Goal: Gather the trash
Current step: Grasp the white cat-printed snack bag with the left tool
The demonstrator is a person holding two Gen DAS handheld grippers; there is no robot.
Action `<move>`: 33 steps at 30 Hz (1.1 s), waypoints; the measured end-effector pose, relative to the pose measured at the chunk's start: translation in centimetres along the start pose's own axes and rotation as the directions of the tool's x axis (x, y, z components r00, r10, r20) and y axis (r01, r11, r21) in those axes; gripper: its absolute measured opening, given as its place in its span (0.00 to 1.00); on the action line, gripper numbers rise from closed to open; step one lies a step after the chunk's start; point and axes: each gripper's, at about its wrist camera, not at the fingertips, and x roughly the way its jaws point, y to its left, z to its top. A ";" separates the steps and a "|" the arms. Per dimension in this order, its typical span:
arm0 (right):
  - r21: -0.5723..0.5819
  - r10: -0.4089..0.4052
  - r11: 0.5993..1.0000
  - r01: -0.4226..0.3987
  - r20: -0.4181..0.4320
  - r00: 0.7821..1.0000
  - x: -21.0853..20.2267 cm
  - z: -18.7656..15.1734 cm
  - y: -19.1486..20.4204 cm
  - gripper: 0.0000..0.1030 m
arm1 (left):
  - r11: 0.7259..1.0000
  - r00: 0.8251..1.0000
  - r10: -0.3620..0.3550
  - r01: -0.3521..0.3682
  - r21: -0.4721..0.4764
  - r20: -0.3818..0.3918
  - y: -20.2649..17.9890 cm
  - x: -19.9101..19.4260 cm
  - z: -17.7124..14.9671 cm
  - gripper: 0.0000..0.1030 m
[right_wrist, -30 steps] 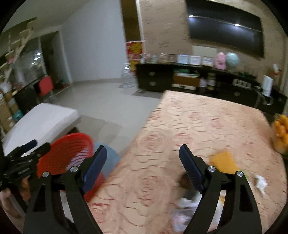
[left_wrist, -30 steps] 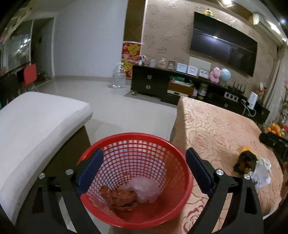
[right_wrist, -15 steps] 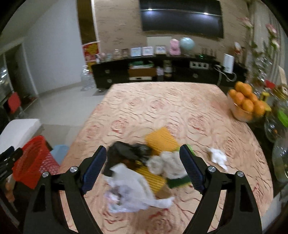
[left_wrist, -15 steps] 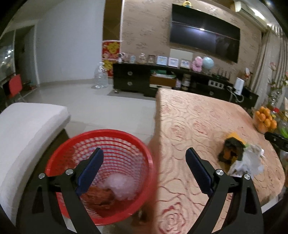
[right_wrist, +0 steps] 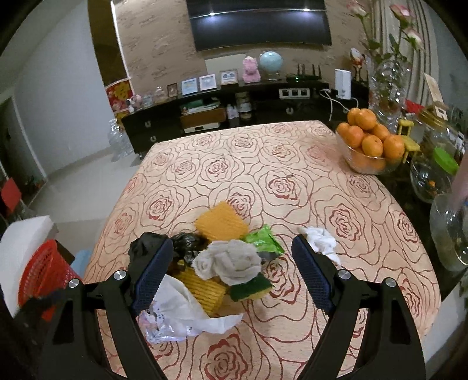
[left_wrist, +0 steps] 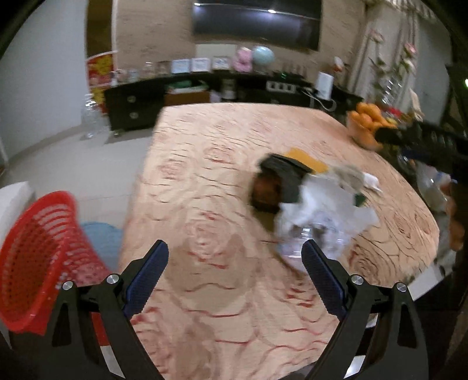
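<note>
— Rose-patterned cloth covers the bench (right_wrist: 263, 175), and a big dark screen (right_wrist: 260, 24) hangs on the wall behind it. Where is the trash?

— It sits in a pile (right_wrist: 210, 263) near the front of the bench. I see a black bag (right_wrist: 146, 248), a gray rag (right_wrist: 231, 263), orange mesh (right_wrist: 220, 222), a green wrapper (right_wrist: 263, 241) and a white plastic bag (right_wrist: 181, 312). A white crumpled tissue (right_wrist: 321, 242) lies a little apart, on the right.

— And the grippers?

— The right gripper (right_wrist: 228, 271) hangs over the pile with its jaws wide apart, holding nothing. The left gripper (left_wrist: 234, 271) is over bare cloth, jaws apart too, and empty. Its picture is blurry.

— Where does the trash go?

— A red basket (left_wrist: 32, 263) stands off the left edge of the bench. A bowl of oranges (right_wrist: 368, 140) is at the far right.
</note>
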 end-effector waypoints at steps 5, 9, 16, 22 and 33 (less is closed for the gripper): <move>0.029 -0.005 1.000 0.005 -0.010 1.000 0.1 0.0 -1.1 0.78 | 0.996 0.996 -0.085 0.085 -0.011 -0.030 -2.7 2.1 1.0 0.86; 0.042 -0.005 0.999 0.006 -0.015 1.000 0.2 0.0 -1.5 0.78 | 0.992 0.990 -0.128 0.128 -0.006 -0.057 -4.5 4.0 1.6 0.86; 0.046 -0.008 0.999 0.009 -0.023 1.000 0.4 -0.1 -1.9 0.78 | 0.984 0.976 -0.174 0.176 -0.002 -0.127 -6.0 7.3 1.1 0.86; 0.044 -0.015 0.999 0.016 -0.034 0.999 0.7 -0.3 -2.0 0.78 | 0.981 0.971 -0.195 0.189 -0.055 -0.139 -4.9 9.0 0.3 0.72; 0.078 0.000 0.997 0.005 -0.057 0.998 1.6 -0.4 -2.8 0.78 | 0.978 0.976 -0.190 0.178 -0.109 -0.108 -1.9 7.1 -0.5 0.61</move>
